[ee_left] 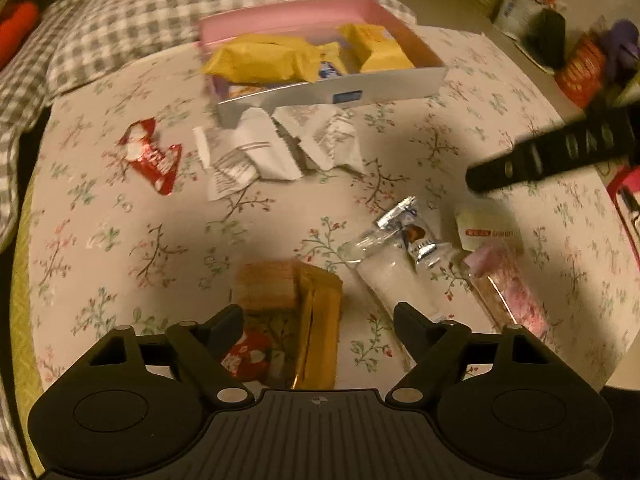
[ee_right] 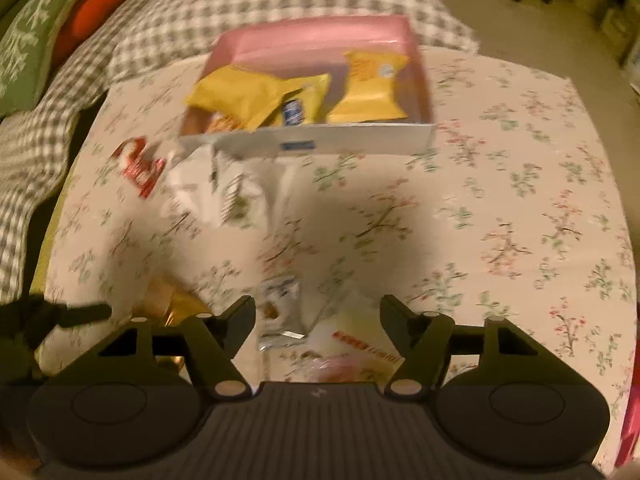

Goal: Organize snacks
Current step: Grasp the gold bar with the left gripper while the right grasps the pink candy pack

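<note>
A: Tally so far. We count the pink box (ee_left: 320, 20) at the far middle of the table (ee_left: 120, 240), already holding two yellow packets (ee_left: 260, 60) at its left, one more yellow packet (ee_left: 384, 48) at its right, and a small blue-and-white wrapper (ee_left: 330, 70) between them. Something orange-printed lies under the left pair; we can't read it.

B: So part is packed. What's left outside?

A: Plenty. A red wrapper (ee_left: 150, 156) far left, two crumpled white packets (ee_left: 276, 148) just in front of the box wall. Nearer us: a gold-wrapped wafer pack (ee_left: 296, 308), a small red sweet (ee_left: 248, 354) just beside it, a clear packet with white contents (ee_left: 396, 276), a silver sweet (ee_left: 416, 236) lying on it, a white sachet with a red label (ee_left: 490, 230) and a pink-speckled packet (ee_left: 508, 284) at the near right.

B: Claws?

A: Our left claw (ee_left: 318, 318) stands open above the gold pack, jaws on either side of it, pads not pressing that we can see. Our right claw (ee_right: 318, 312) is open too, over the silver sweet (ee_right: 280, 304) and the red-labelled sachet (ee_right: 360, 340), gripping nothing. Both views are blurred.

B: Judgement?

A: We'd put it under halfway: roughly four or five items boxed, about nine still on the cloth. The near cluster looks to be next, one piece for each claw.
</note>
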Available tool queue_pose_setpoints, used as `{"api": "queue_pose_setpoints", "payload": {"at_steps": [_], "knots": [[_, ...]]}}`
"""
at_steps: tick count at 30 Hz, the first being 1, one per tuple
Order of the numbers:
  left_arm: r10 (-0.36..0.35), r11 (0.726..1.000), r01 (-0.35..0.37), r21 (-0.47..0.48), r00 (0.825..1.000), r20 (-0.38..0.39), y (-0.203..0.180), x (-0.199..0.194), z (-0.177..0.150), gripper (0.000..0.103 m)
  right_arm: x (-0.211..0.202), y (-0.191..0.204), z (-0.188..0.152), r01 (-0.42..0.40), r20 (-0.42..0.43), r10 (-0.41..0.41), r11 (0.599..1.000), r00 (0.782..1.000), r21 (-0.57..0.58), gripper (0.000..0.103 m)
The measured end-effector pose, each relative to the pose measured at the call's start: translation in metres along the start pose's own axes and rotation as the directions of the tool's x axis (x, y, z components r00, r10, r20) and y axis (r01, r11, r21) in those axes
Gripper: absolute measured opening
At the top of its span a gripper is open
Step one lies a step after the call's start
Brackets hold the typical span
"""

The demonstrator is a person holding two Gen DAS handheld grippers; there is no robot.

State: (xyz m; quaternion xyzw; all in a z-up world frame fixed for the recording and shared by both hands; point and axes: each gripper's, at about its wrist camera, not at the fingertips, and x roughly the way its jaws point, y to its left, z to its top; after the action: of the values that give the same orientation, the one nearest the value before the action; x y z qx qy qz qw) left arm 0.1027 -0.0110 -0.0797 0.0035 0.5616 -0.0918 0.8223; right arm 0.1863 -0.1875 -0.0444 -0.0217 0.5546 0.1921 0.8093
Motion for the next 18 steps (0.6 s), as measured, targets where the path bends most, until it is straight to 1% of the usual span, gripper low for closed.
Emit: {"api": "queue_pose_setpoints", "payload": {"at_steps": [2, 5, 7, 10, 13, 15, 16, 17, 18], "knots": [[-0.008, 1.0, 0.007, -0.01, 1.0, -0.017, 0.0, 0.004, 0.0, 0.067, 0.001, -0.002, 0.0, 0.002, 0.0, -0.002, 1.0, 1.0, 0.0, 0.062], [-0.008, 1.0, 0.009, 0.012, 0.999, -0.043, -0.003, 0.012, -0.005, 0.061, 0.007, 0.0, -0.005, 0.016, -0.034, -0.018, 0.999, 0.999, -0.044, 0.062], [0.005, 0.999, -0.003, 0.04, 0.999, -0.05, -0.007, 0.018, -0.007, 0.06, 0.01, 0.004, -0.01, 0.015, -0.065, -0.021, 0.996, 0.998, -0.092, 0.062], [0.036, 0.997, -0.03, 0.071, 0.997, -0.072, -0.009, 0.03, -0.011, 0.056, 0.012, 0.011, -0.02, 0.008, -0.101, -0.025, 0.987, 0.995, -0.161, 0.064], [0.064, 0.993, -0.053, 0.102, 0.992, -0.112, -0.014, 0.042, -0.017, 0.046, 0.014, 0.017, -0.035, 0.008, -0.134, -0.039, 0.975, 0.99, -0.22, 0.066], [0.078, 0.989, -0.063, 0.134, 0.991, -0.107, -0.019, 0.045, -0.02, 0.043, 0.018, 0.019, -0.043, 0.017, -0.161, -0.058, 0.968, 0.985, -0.249, 0.066], [0.076, 0.988, -0.061, 0.141, 0.992, -0.105, -0.021, 0.045, -0.02, 0.037, 0.023, 0.02, -0.048, 0.021, -0.179, -0.07, 0.965, 0.981, -0.262, 0.066], [0.065, 0.99, -0.051, 0.132, 0.992, -0.108, -0.021, 0.045, -0.02, 0.03, 0.028, 0.021, -0.051, 0.027, -0.196, -0.083, 0.961, 0.977, -0.275, 0.065], [0.06, 0.992, -0.046, 0.118, 0.992, -0.111, -0.02, 0.045, -0.019, 0.03, 0.034, 0.023, -0.056, 0.034, -0.218, -0.101, 0.956, 0.971, -0.291, 0.06]]}}
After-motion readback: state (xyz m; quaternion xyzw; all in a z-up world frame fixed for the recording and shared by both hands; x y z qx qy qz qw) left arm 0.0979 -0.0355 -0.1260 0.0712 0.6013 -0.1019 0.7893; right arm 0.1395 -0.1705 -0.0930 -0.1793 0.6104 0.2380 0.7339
